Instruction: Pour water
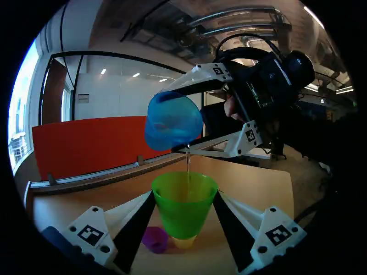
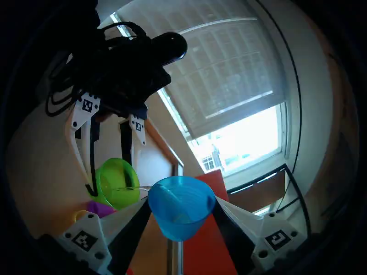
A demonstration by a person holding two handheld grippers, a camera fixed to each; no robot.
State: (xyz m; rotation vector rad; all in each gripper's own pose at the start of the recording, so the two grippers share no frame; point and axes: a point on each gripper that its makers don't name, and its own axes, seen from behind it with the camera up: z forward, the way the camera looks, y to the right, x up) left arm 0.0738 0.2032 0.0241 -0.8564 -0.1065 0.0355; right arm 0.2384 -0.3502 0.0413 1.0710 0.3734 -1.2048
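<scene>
Two cups, pouring step under way. Right hand-held gripper (image 2: pixel 181 201) pinches tilted blue cup (image 1: pixel 173 121); thin water stream (image 1: pixel 188 167) falls into green cup (image 1: pixel 184 211), clamped by left hand-held gripper (image 1: pixel 183 195) above counter (image 1: pixel 257 183). Next: likely hold tilt, then level blue cup.

A pale wooden table (image 1: pixel 257 183) is carrying two small cups near its front. A purple cup (image 1: pixel 156 238) is sitting just beside a yellow cup (image 1: pixel 184 242), and a grey rail (image 1: pixel 101 175) is running along the table's far edge.
</scene>
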